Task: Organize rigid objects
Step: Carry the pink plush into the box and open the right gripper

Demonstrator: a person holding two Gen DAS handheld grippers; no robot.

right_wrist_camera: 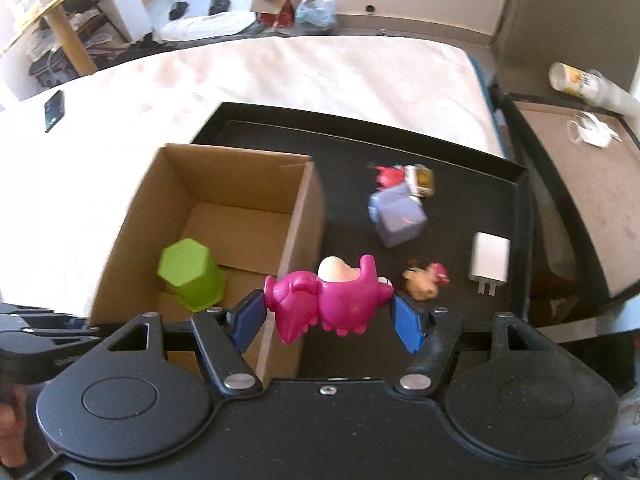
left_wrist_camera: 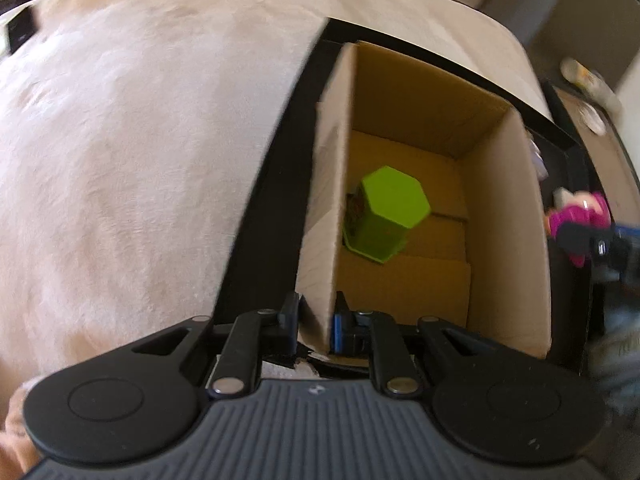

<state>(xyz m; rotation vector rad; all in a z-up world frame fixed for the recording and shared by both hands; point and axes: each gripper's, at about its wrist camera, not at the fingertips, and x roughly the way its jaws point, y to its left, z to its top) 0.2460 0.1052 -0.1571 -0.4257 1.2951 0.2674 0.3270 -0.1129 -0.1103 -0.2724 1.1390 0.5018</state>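
An open cardboard box (left_wrist_camera: pixel 508 216) (right_wrist_camera: pixel 304 208) stands on a black tray (right_wrist_camera: pixel 460 184). Inside it sits a green hexagonal container (left_wrist_camera: pixel 390 216) (right_wrist_camera: pixel 192 276). My left gripper (left_wrist_camera: pixel 316 322) is shut on the box's near left wall, one pad on each side of the cardboard. My right gripper (right_wrist_camera: pixel 326 314) is shut on a pink toy figure (right_wrist_camera: pixel 328 296), held above the tray by the box's right wall; the same pink toy figure (left_wrist_camera: pixel 580 220) shows at the right edge of the left wrist view.
On the tray lie a purple cube-like toy (right_wrist_camera: pixel 398 216), a small red figure (right_wrist_camera: pixel 386 174), a small printed box (right_wrist_camera: pixel 422 180), a white charger plug (right_wrist_camera: pixel 490 262) and a small tan-and-pink figure (right_wrist_camera: pixel 424 282). A beige bed (left_wrist_camera: pixel 140 152) is behind. A side table (right_wrist_camera: pixel 580 184) holds a bottle.
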